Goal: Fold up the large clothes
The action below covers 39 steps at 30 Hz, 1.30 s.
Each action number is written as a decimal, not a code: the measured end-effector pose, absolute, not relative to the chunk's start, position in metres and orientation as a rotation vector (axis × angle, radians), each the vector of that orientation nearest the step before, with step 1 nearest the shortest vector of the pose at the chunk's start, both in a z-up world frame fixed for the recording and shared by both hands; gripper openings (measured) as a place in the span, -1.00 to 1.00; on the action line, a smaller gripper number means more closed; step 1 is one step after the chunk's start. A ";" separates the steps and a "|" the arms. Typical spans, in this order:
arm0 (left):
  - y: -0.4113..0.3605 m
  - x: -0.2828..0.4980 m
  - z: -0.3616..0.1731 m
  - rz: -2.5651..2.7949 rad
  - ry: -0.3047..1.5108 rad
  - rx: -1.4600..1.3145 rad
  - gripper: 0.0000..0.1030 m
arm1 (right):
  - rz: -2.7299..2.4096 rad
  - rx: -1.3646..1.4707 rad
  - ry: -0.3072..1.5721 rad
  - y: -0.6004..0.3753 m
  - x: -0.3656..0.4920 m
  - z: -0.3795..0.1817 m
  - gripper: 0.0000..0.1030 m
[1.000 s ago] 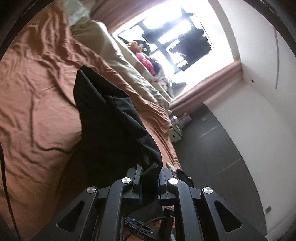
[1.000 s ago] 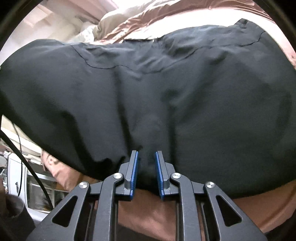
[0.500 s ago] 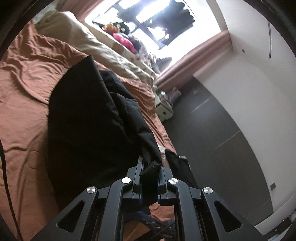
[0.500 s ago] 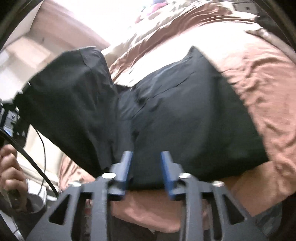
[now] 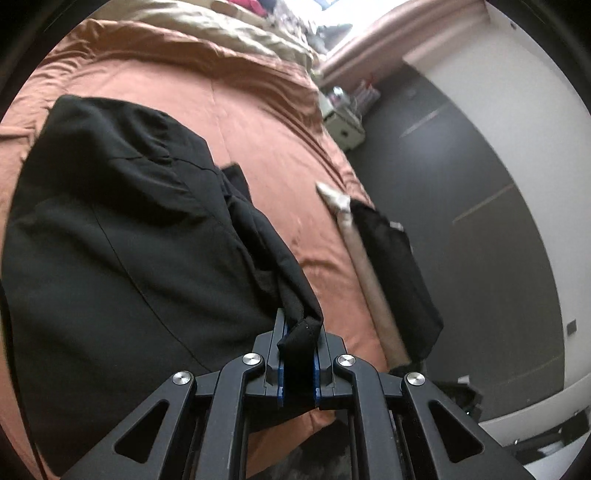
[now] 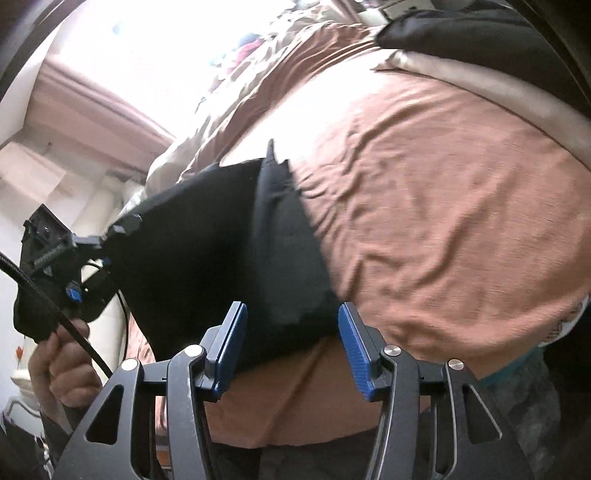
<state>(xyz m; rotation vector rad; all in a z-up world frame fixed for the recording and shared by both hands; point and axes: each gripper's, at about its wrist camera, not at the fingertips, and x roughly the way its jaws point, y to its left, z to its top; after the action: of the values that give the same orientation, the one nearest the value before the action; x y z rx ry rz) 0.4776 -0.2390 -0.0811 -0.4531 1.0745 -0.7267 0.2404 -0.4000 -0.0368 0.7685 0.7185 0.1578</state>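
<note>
A large black garment [image 5: 110, 236] lies on the rust-brown bedspread [image 5: 258, 122], partly folded over itself. My left gripper [image 5: 298, 363] is shut on a bunched black corner of it, held just above the bed near the front edge. In the right wrist view the garment [image 6: 229, 254] hangs from the left gripper [image 6: 107, 236] at the left and drapes onto the bed. My right gripper [image 6: 291, 332] is open, its blue pads [image 6: 232, 336] wide apart on either side of the garment's near edge, not gripping it.
A folded black item [image 5: 399, 266] and a beige cloth strip [image 5: 369, 280] lie at the bed's right edge. Beige bedding [image 5: 221, 33] is piled at the far end. Dark floor [image 5: 461, 184], a white nightstand [image 5: 343, 122] and a white wall are to the right.
My right gripper has opened and let go of the garment, which has dropped onto the bed. My left gripper has lowered its held corner toward the bed, and the garment has flattened.
</note>
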 end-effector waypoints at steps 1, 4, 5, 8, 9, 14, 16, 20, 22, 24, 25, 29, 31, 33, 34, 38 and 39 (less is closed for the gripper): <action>-0.246 0.477 -0.084 -0.738 1.087 -0.440 -0.81 | 0.154 0.778 0.717 -0.404 0.237 -0.037 -0.04; -0.268 0.474 -0.093 -0.771 1.144 -0.380 -0.73 | 0.153 0.792 0.718 -0.408 0.233 -0.038 -0.04; -0.275 0.472 -0.097 -0.780 1.169 -0.356 -0.57 | 0.159 0.795 0.719 -0.409 0.233 -0.037 -0.04; -0.279 0.468 -0.099 -0.841 1.192 -0.342 -0.18 | 0.182 0.804 0.723 -0.410 0.244 -0.041 -0.03; -0.276 0.467 -0.096 -0.857 1.182 -0.357 -0.15 | 0.195 0.806 0.722 -0.409 0.247 -0.041 0.06; -0.234 0.469 -0.086 -0.780 1.117 -0.403 0.18 | 0.259 0.806 0.701 -0.398 0.258 -0.038 0.26; -0.210 0.470 -0.085 -0.722 1.099 -0.415 0.19 | 0.287 0.799 0.699 -0.391 0.265 -0.036 0.27; -0.155 0.469 -0.092 -0.585 1.064 -0.430 0.21 | 0.329 0.794 0.709 -0.376 0.282 -0.031 0.27; -0.131 0.467 -0.099 -0.519 1.056 -0.433 0.31 | 0.335 0.803 0.720 -0.373 0.293 -0.029 0.27; -0.108 0.463 -0.111 -0.439 1.051 -0.432 0.39 | 0.309 0.799 0.737 -0.370 0.306 -0.029 0.27; -0.098 0.461 -0.119 -0.405 1.058 -0.435 0.40 | 0.281 0.796 0.748 -0.368 0.311 -0.030 0.27; -0.074 0.455 -0.157 -0.345 1.147 -0.485 0.40 | 0.247 0.757 0.758 -0.366 0.325 -0.032 -0.53; -0.076 0.454 -0.168 -0.353 1.167 -0.508 0.40 | 0.250 0.768 0.777 -0.364 0.329 -0.036 -0.60; -0.080 0.450 -0.172 -0.382 1.162 -0.528 0.40 | 0.248 0.756 0.766 -0.365 0.325 -0.038 -0.68; -0.083 0.449 -0.172 -0.394 1.160 -0.525 0.38 | 0.240 0.753 0.763 -0.366 0.322 -0.040 -0.69; -0.100 0.443 -0.159 -0.415 1.139 -0.445 -0.04 | 0.205 0.762 0.774 -0.379 0.306 -0.051 -0.73; -0.104 0.441 -0.158 -0.418 1.138 -0.433 -0.08 | 0.195 0.770 0.778 -0.383 0.302 -0.056 -0.74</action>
<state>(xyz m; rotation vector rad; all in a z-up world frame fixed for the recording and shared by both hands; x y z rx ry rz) 0.4415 -0.1040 -0.1581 -0.4331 1.1384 -0.4177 0.3022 -0.3827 -0.0560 0.7701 0.7784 0.1946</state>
